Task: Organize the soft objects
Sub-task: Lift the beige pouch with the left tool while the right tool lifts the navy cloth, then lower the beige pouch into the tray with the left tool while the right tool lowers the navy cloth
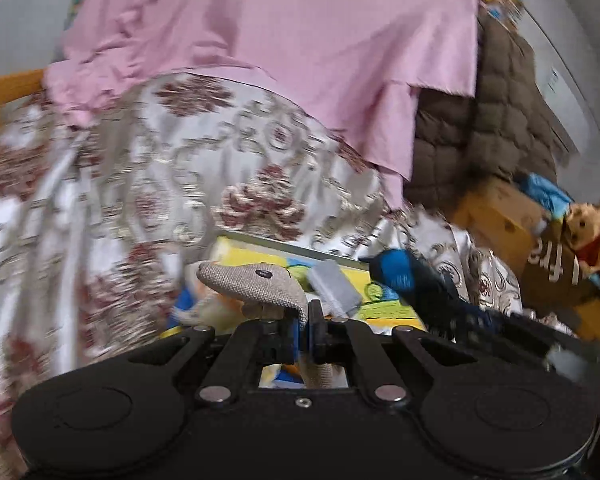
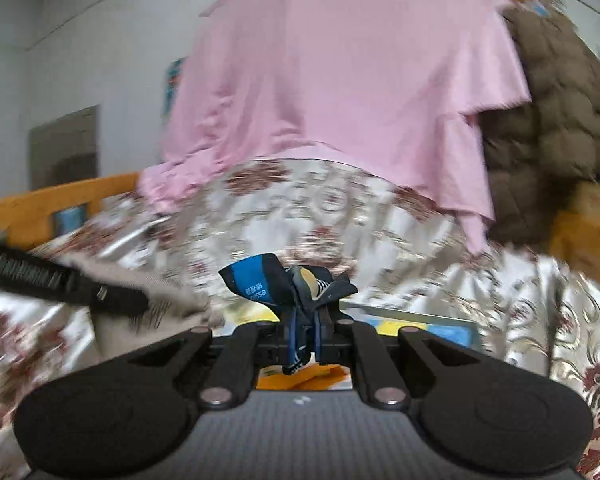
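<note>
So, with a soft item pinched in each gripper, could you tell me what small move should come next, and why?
Probably lower both toward the colourful box and release. The left gripper is shut on the beige fabric piece, the right gripper on the blue-black sock, both held above the floral bedspread.
</note>
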Demonstrator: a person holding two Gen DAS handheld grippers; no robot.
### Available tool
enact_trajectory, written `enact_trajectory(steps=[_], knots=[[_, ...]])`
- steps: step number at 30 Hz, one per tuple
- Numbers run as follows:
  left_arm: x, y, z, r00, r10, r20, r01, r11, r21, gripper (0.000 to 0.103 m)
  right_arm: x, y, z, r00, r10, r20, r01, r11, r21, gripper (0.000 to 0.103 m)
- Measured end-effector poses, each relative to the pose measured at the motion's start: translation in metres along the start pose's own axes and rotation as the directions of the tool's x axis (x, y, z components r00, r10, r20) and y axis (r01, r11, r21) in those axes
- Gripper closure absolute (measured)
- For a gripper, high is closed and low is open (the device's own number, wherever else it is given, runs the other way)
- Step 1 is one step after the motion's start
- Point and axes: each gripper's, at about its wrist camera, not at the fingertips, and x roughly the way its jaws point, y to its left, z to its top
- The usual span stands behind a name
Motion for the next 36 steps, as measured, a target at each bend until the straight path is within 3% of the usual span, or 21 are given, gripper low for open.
enact_trajectory(steps=[7,10,18,25,36], knots=[[0.074,-0.046,0.014,0.997,-0.07,-0.013,0.071,0.995,0.071,0.1,0.047,-0.08,-0.007,0.993,-0.058,-0.101,0.076,0.98,0.186,0.094],[0.097,-0.061,0.019,0.996,-0.084,-0.01,0.085,0.992,0.09,0.1,0.06,-0.1,-0.011,0.988,-0.065,-0.138,0.092,0.976,0.198,0.094],[0.143,-0.076,0.007,0.993,-0.096,-0.074,0.101,0.993,0.063,0.1,0.078,-0.117,-0.021,0.966,-0.102,-0.238,0.151,0.969,0.195,0.094],[0.161,-0.073,-0.015,0.987,-0.041,-0.156,0.049,0.997,0.052,0.099,0.09,-0.117,-0.034,0.939,-0.097,-0.33,0.169,0.966,0.195,0.093],[0.165,-0.07,-0.025,0.979,0.005,-0.206,0.003,0.999,0.041,0.092,0.089,-0.117,-0.035,0.933,-0.102,-0.345,0.176,0.966,0.189,0.087]])
